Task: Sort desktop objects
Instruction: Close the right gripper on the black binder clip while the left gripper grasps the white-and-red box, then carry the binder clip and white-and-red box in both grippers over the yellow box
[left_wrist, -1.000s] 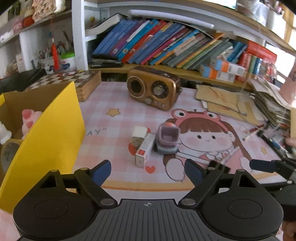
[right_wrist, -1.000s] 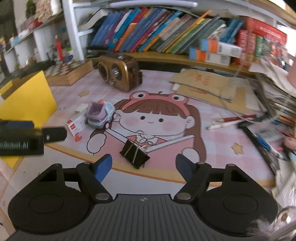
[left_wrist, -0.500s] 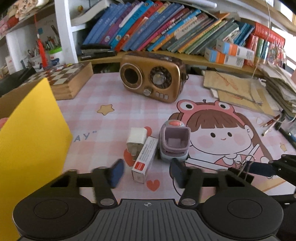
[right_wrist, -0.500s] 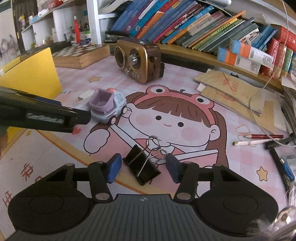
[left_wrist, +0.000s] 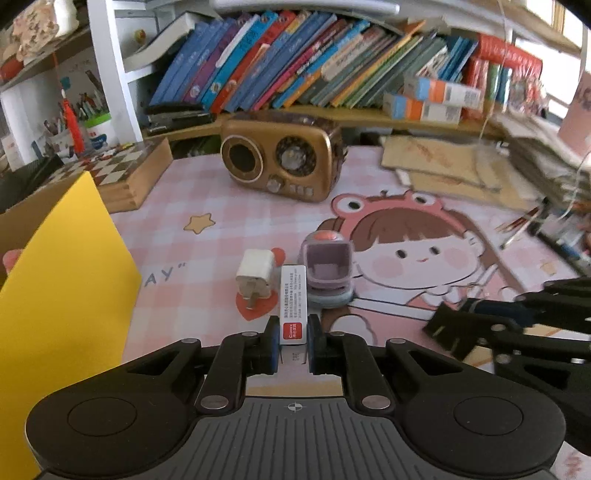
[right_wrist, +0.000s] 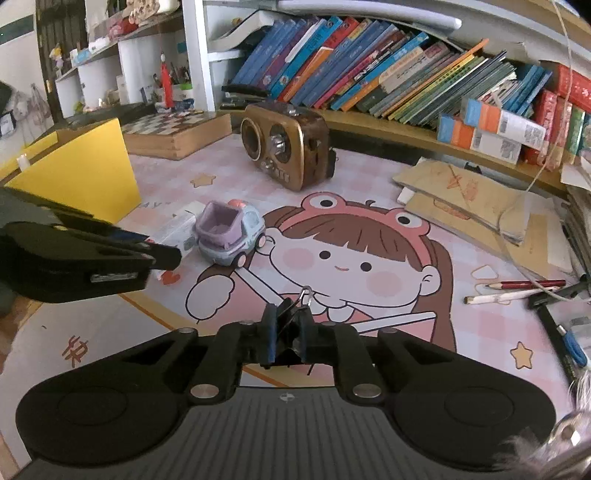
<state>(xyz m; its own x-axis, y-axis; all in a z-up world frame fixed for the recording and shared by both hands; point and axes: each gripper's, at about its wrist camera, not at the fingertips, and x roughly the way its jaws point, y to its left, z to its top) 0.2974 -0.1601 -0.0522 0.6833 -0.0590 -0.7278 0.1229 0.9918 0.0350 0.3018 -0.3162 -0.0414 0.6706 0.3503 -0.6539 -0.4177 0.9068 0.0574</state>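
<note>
Left wrist view: the left gripper (left_wrist: 293, 341) clamps the near end of a slim white-and-red box (left_wrist: 293, 305) lying on the pink desk mat (left_wrist: 207, 254) between a white plug (left_wrist: 255, 274) and a toy truck (left_wrist: 328, 271); right wrist view: the right gripper (right_wrist: 285, 334) pinches a black binder clip (right_wrist: 290, 325) on the mat.

Bare mat (right_wrist: 229, 173) before the radio (right_wrist: 286, 146) — yellow box (left_wrist: 62, 280) walls the left.
</note>
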